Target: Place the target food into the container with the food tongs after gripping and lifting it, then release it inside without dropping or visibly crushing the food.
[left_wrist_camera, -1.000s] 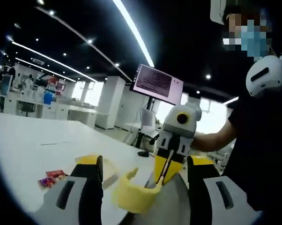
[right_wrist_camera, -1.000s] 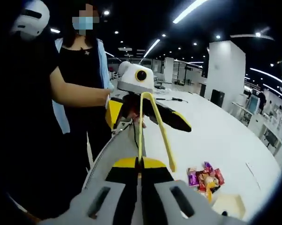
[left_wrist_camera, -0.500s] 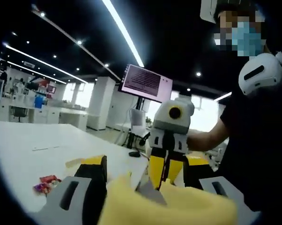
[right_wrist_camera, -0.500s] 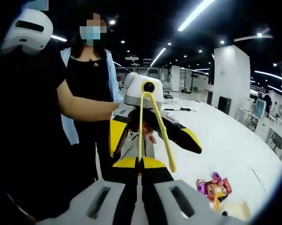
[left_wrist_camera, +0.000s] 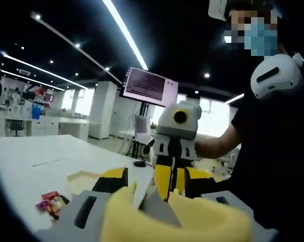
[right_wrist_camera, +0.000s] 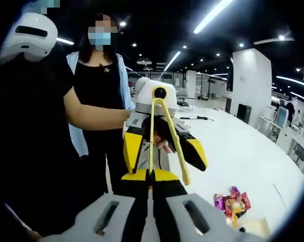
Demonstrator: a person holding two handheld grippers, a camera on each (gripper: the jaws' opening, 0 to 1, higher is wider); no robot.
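My right gripper (right_wrist_camera: 152, 175) is shut on the yellow food tongs (right_wrist_camera: 152, 136), which rise from its jaws to a bent end. That bent end (left_wrist_camera: 192, 222) looms large and blurred between the jaws of my left gripper (left_wrist_camera: 156, 180), which stand wide apart. In the right gripper view the left gripper (right_wrist_camera: 164, 151) faces me with its jaws spread on either side of the tongs. In the left gripper view the right gripper (left_wrist_camera: 170, 182) is straight ahead. A pile of wrapped candies (left_wrist_camera: 51, 204) (right_wrist_camera: 232, 200) lies on the white table beside a pale shallow container (left_wrist_camera: 84, 180) (right_wrist_camera: 253, 227).
The white table (right_wrist_camera: 243, 146) stretches far back. The person holding the grippers (right_wrist_camera: 36, 126) stands close at the table's edge, with another person (right_wrist_camera: 99, 91) behind. A monitor on a stand (left_wrist_camera: 148, 88) is beyond the table.
The tongs' bent end has come from a short way ahead to right up between the left jaws. The two grippers have drawn closer together. The candies and container lie unmoved.
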